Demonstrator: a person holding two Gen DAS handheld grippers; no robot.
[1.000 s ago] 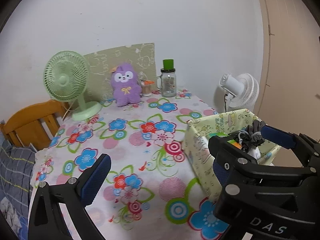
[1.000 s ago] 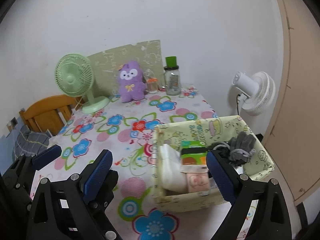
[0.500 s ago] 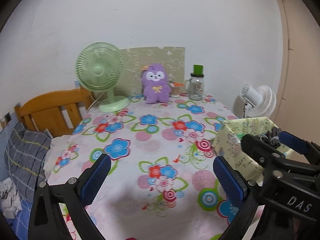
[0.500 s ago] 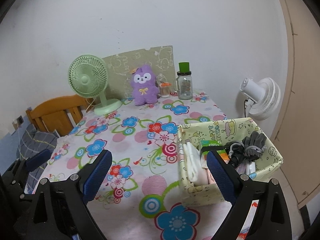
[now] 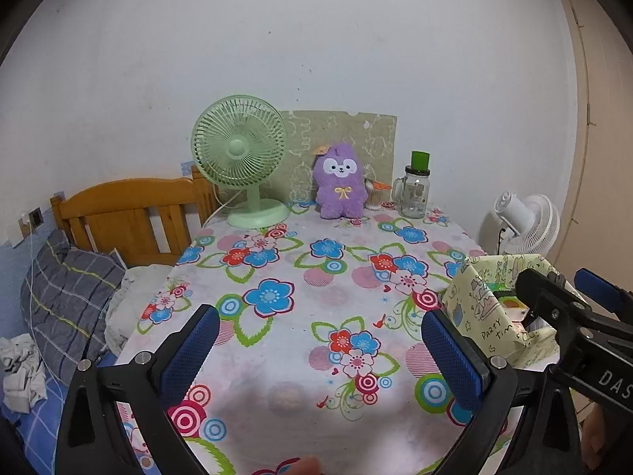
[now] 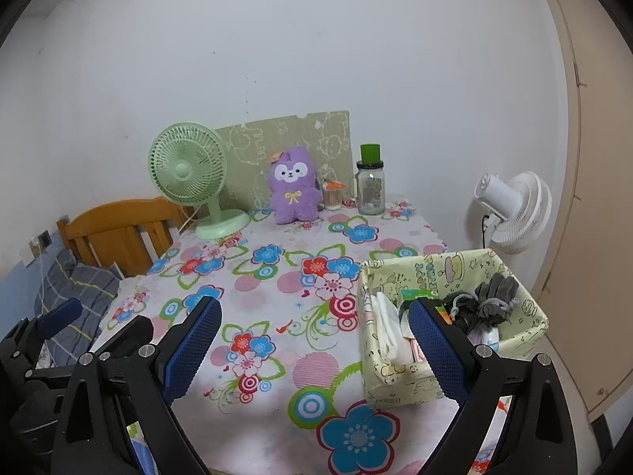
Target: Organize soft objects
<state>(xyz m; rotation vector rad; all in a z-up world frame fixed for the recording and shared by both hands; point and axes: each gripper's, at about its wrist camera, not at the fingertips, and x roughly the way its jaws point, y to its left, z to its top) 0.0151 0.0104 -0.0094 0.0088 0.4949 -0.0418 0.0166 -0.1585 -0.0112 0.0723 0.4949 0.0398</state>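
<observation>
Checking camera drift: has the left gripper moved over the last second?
Yes. The left gripper has pulled back and swung left: the green fan now sits nearer the frame's centre, and the fabric basket has slid right.

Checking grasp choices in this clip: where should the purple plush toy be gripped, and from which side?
Probably across the plush toy's body below the head, coming from the front with the fingers on its left and right sides. It sits upright facing the cameras, with a board close behind it, a green fan on one side and a small cup and jar on the other.
</observation>
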